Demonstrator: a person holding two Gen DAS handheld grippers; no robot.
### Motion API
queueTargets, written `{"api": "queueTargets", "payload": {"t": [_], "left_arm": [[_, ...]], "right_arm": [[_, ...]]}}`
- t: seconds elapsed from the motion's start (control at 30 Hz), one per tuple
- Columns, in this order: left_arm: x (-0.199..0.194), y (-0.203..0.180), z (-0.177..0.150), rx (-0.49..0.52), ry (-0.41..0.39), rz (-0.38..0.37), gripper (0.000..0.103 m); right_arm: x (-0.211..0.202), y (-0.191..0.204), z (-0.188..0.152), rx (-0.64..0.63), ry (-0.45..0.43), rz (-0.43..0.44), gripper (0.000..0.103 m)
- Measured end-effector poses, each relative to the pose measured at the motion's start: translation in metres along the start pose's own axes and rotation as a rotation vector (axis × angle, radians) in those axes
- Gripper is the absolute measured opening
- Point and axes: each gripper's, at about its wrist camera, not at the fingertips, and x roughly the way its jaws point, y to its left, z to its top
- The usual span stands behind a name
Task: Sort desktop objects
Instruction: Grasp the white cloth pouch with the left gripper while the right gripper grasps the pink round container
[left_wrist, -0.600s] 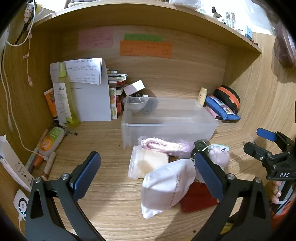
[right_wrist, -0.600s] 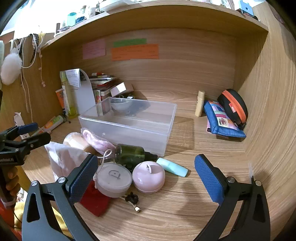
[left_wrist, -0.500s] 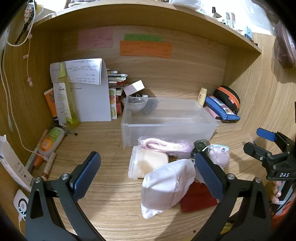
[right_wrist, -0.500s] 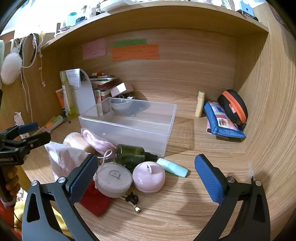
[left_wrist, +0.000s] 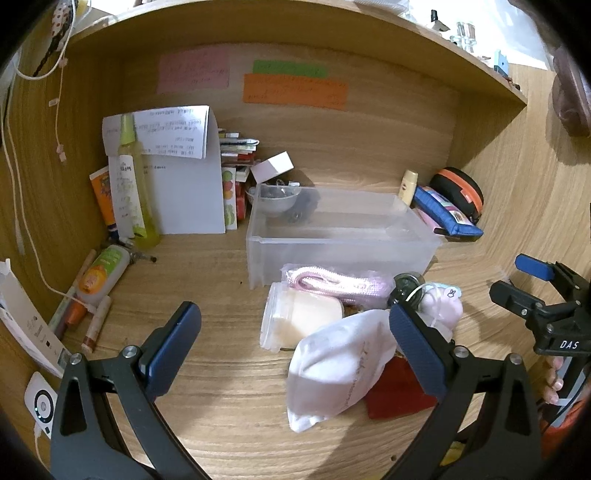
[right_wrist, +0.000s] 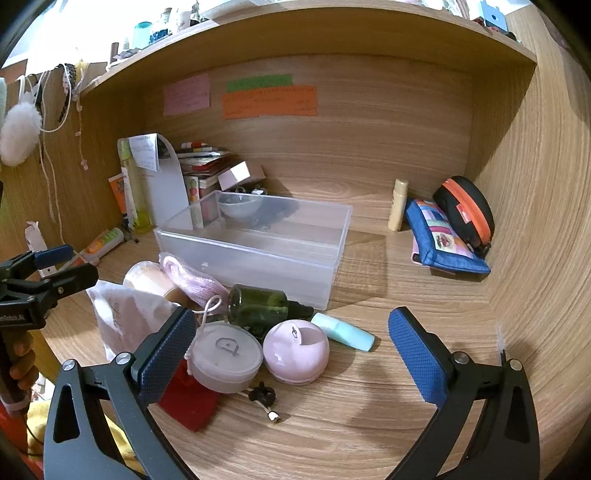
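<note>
Looks like sorting hasn't really started: both the left gripper (left_wrist: 295, 345) and right gripper (right_wrist: 291, 350) hang spread wide, holding nothing. The clutter pile (right_wrist: 229, 332) sits just in front of the clear bin (right_wrist: 255, 245). Next move is probably picking one item, maybe the pink round case (right_wrist: 296, 350).

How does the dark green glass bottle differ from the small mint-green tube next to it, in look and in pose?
The dark green glass bottle is see-through and thick, with a black neck; the small mint-green tube is opaque, pale and slimmer. The bottle lies close against the clear plastic box; the tube lies farther out on the wooden desk, angled. Both lie on their sides.
</note>
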Motion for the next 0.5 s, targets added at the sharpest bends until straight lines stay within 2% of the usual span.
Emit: {"api": "queueTargets", "payload": {"t": [0.37, 0.5], "left_arm": [[0.014, 0.008, -0.019, -0.013, 0.091, -0.010, 0.103], [0.019, 0.005, -0.031, -0.020, 0.128, -0.060, 0.103]], "right_arm": [[0.018, -0.014, -0.017, 0.011, 0.087, -0.021, 0.103], [0.030, -0.018, -0.025, 0.021, 0.137, -0.017, 0.103]]}}
